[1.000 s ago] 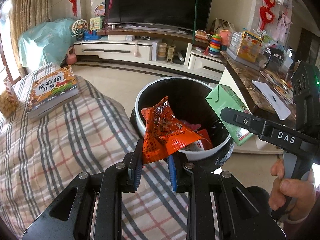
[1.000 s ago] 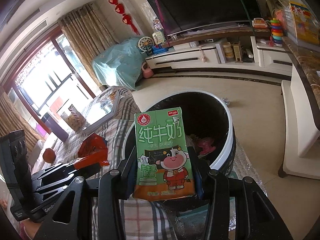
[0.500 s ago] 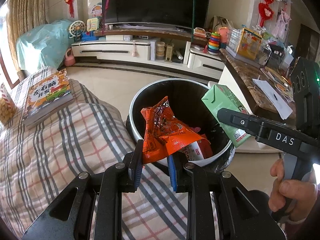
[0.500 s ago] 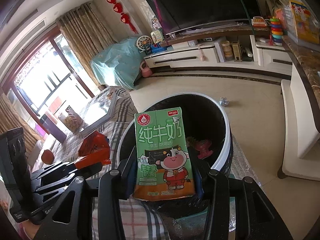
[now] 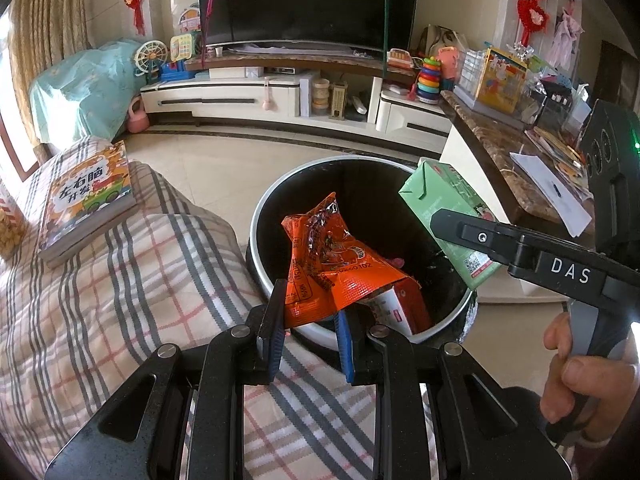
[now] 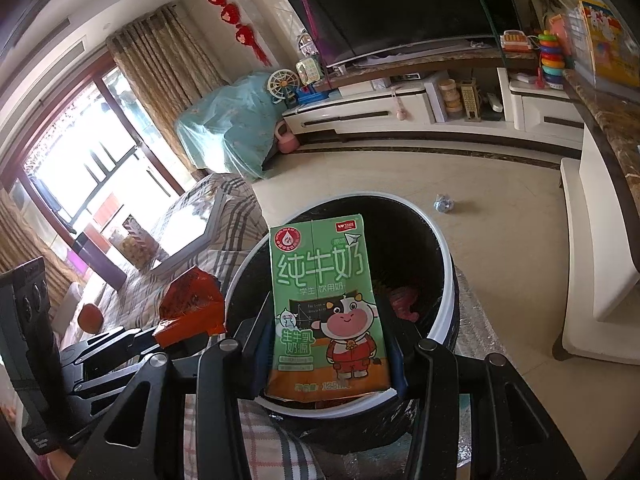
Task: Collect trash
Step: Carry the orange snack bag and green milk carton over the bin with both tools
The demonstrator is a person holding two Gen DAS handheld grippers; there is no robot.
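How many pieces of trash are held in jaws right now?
2. An orange snack wrapper in the left gripper, and a green milk carton in the right gripper, both over the bin. More trash lies inside, partly hidden.

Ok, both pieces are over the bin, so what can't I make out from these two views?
- Left wrist view: bottom of the round black bin, hidden by the crinkled orange snack wrapper.
- Right wrist view: bin contents, mostly behind the green milk carton; only something pink shows.
- Small crumpled scrap on the floor: too small to identify.
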